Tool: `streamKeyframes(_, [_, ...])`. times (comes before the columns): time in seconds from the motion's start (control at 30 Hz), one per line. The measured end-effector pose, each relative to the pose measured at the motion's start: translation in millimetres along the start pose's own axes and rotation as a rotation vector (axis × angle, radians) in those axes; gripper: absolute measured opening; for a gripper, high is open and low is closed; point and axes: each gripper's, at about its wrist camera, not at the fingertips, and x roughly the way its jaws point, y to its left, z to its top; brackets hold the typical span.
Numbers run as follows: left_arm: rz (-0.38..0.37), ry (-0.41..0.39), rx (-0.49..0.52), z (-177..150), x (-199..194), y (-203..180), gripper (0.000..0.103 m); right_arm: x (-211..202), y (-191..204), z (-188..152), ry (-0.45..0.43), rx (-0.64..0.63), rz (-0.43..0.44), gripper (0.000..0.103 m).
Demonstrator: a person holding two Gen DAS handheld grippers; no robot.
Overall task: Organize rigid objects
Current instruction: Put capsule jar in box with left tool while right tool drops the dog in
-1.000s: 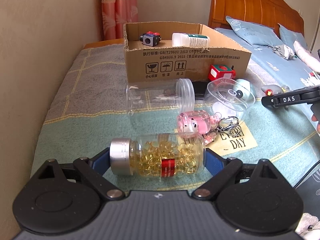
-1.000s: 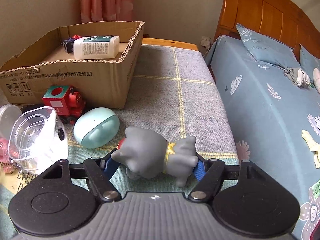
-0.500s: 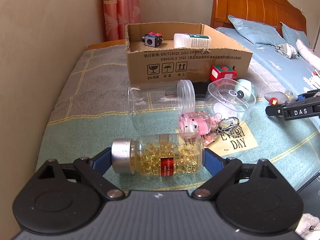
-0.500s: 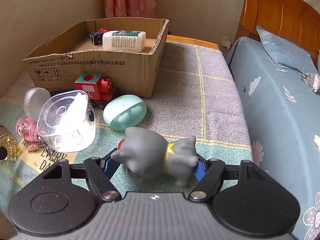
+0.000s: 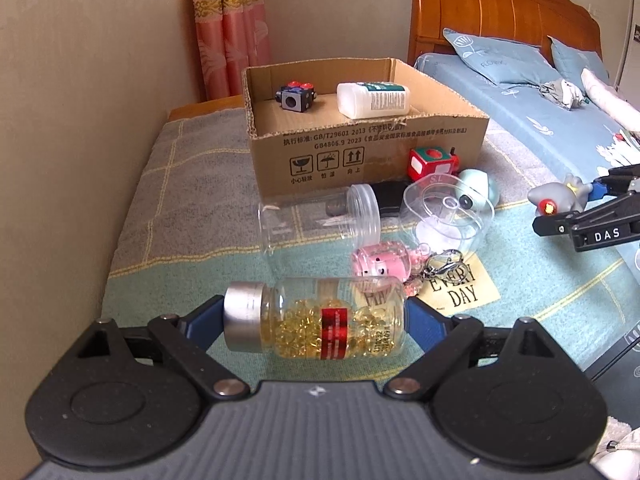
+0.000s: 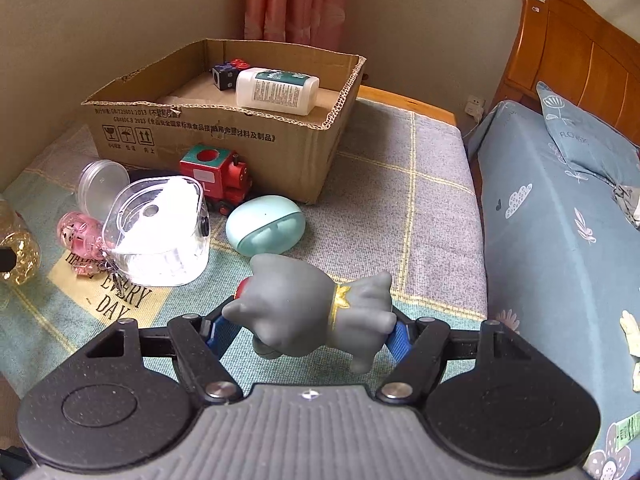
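Observation:
My left gripper is shut on a clear bottle of yellow capsules with a silver cap, held lying sideways above the blanket. My right gripper is shut on a grey rubber cat toy, lifted off the blanket; it also shows at the right edge of the left wrist view. An open cardboard box stands at the back and holds a white bottle and a dark cube toy; the box shows in the right wrist view too.
On the blanket lie a clear empty jar, a clear plastic container, a pink keychain bottle, a red toy train and a teal oval case. A wall runs along the left. A blue-sheeted bed lies to the right.
Both grippers have risen with their objects. The capsule bottle has lifted off the blanket and the right gripper has swung left with the cat, so the box sits more central.

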Motion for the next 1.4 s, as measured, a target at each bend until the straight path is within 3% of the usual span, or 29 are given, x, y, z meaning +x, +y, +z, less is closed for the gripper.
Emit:
streamKeyframes(0.23, [-0.007, -0.089, 0.059, 49.0, -15.6, -0.5, 0.093, -21.1, 6.9, 19.2, -0.043, -0.071, 0.065, 0.077])
streamKeyframes(0.43, [-0.023, -0.151, 0.117, 107.1, -6.1, -3.0, 0.093, -35.4, 10.8, 41.5, -0.093, -0.108, 0.100, 0.077])
streamKeyframes(0.73, [-0.010, -0.132, 0.133, 171.0, 44.3, -3.0, 0.093, -49.6, 14.0, 69.6, -0.155, -0.149, 0.091, 0.077])
streamKeyframes(0.97, [0.048, -0.130, 0.044, 173.1, 70.8, 15.2, 0.094, -51.7, 16.5, 79.4, -0.166, -0.160, 0.091, 0.077])
streamKeyframes(1.1, [0.054, -0.128, 0.040, 162.5, 61.9, 17.7, 0.100, -47.9, 17.9, 84.4, -0.162, -0.164, 0.097, 0.077])
streamKeyframes(1.4, [0.094, -0.146, 0.013, 128.7, 27.4, 14.8, 0.102, -32.0, 19.6, 118.4, -0.150, -0.140, 0.139, 0.077])
